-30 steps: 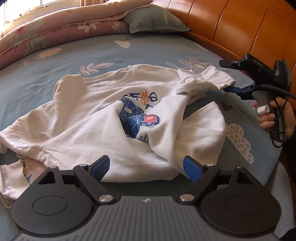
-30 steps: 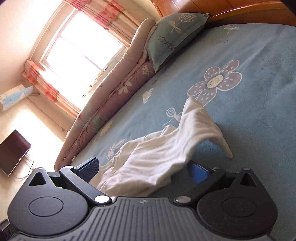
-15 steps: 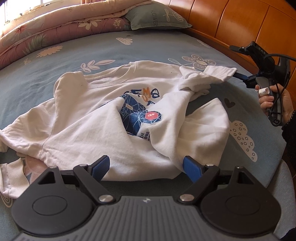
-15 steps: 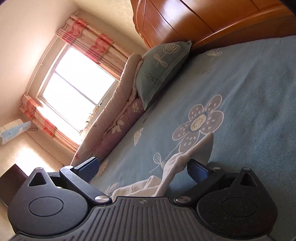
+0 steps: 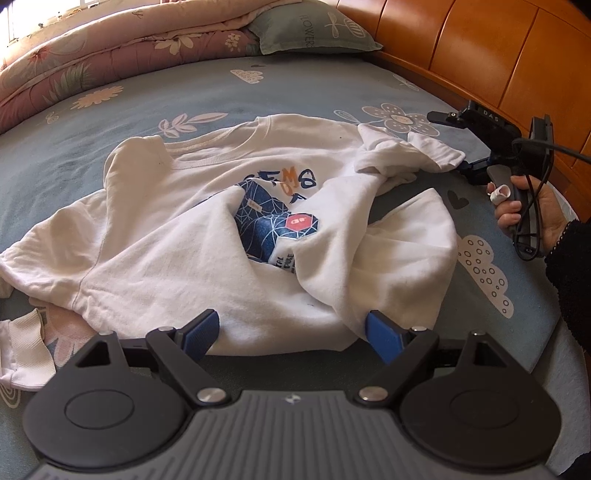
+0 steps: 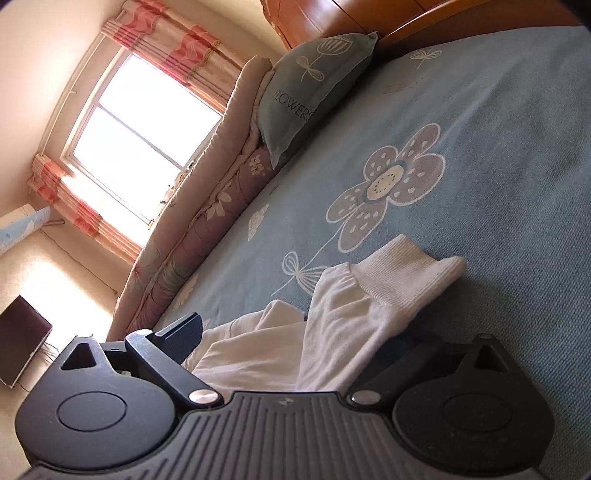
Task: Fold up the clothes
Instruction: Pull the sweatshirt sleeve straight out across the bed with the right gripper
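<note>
A white sweatshirt with a blue print lies crumpled on the blue flowered sheet. My left gripper hangs open at its near hem, with the hem edge between the blue fingers and nothing pressed. At the far right a hand holds my right gripper at the sleeve's ribbed cuff. In the right wrist view the cuff and sleeve lie between the jaws of the right gripper. Those jaws are closing but still stand wide; the sleeve covers the right finger.
A green pillow and a folded pink quilt lie at the far side of the bed. The wooden headboard runs along the right. Another pale garment sticks out under the sweatshirt at the near left.
The right gripper dipped down and came in onto the sleeve's cuff, which now lies stretched out to the right between its jaws. The left gripper stayed put.
</note>
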